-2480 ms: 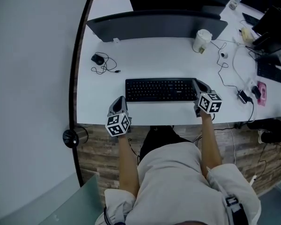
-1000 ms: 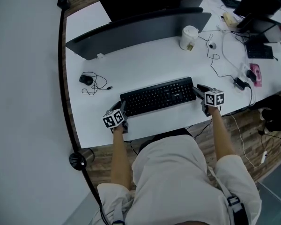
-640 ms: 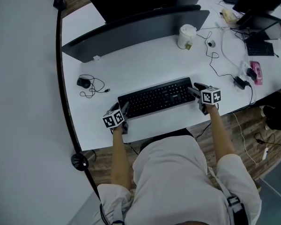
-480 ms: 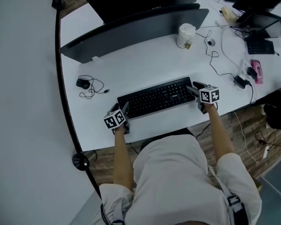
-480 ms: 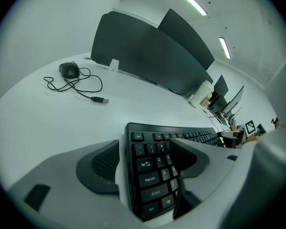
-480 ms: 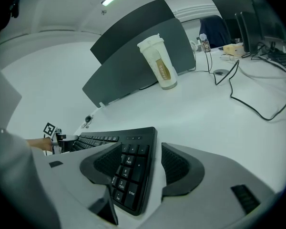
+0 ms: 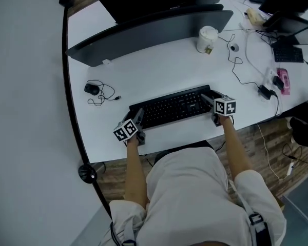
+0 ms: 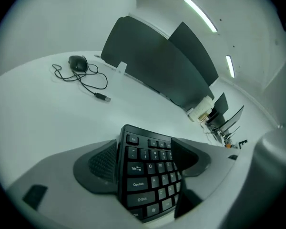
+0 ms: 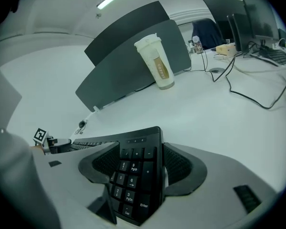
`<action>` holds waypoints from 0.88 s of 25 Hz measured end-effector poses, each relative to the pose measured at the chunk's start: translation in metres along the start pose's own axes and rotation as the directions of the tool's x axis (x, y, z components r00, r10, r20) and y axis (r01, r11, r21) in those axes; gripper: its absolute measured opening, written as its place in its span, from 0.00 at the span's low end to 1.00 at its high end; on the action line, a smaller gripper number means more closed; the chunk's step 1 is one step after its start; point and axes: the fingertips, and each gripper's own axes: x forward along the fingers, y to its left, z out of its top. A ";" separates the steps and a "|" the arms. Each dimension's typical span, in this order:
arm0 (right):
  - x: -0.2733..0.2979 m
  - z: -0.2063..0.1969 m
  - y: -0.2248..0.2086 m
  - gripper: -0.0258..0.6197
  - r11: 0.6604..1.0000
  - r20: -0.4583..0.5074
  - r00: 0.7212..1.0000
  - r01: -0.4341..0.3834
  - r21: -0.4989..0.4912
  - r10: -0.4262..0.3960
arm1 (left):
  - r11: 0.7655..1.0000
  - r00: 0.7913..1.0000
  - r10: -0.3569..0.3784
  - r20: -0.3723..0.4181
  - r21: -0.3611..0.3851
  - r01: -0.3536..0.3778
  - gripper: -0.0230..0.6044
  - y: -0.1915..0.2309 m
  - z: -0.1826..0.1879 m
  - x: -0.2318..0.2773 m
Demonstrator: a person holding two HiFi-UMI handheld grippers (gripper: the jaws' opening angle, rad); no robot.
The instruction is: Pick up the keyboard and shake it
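Note:
A black keyboard (image 7: 172, 106) lies flat on the white desk (image 7: 159, 70), slightly askew. My left gripper (image 7: 138, 119) is at its left end. In the left gripper view the keyboard (image 8: 148, 175) sits between the opening jaws of the left gripper (image 8: 150, 149), with one pad beside its edge and the other over the keys. My right gripper (image 7: 208, 97) is at the number-pad end. There the keyboard (image 9: 133, 171) also lies between the opening jaws of the right gripper (image 9: 138, 159), and a thin gap shows beside one pad.
A dark curved panel (image 7: 143, 29) stands along the back of the desk. A white cup (image 7: 207, 39) stands beside it. A wired mouse (image 7: 91, 88) lies far left. Cables (image 7: 241, 70) and small devices crowd the right side. The desk's front edge runs just under both grippers.
The keyboard stays on the desk with both grippers at its ends. The right gripper has shifted slightly left, closer in over the keyboard's right end. The left one has barely moved.

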 end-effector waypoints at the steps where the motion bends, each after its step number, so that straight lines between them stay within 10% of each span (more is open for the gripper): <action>1: -0.002 0.002 -0.002 0.47 1.000 0.014 1.000 0.005 0.012 -0.005 | 0.999 0.999 -0.041 0.004 -0.035 0.041 0.59 -0.002 0.000 -0.001; 13: -0.011 0.003 -0.006 0.47 0.998 0.093 0.994 0.053 0.022 -0.054 | 0.935 0.968 -0.238 0.076 -0.252 0.250 0.59 -0.007 -0.002 -0.024; 22: -0.013 0.005 -0.005 0.47 0.998 0.136 0.989 0.063 -0.012 -0.060 | 0.796 0.892 -0.416 0.175 -0.405 0.451 0.54 -0.009 0.013 -0.049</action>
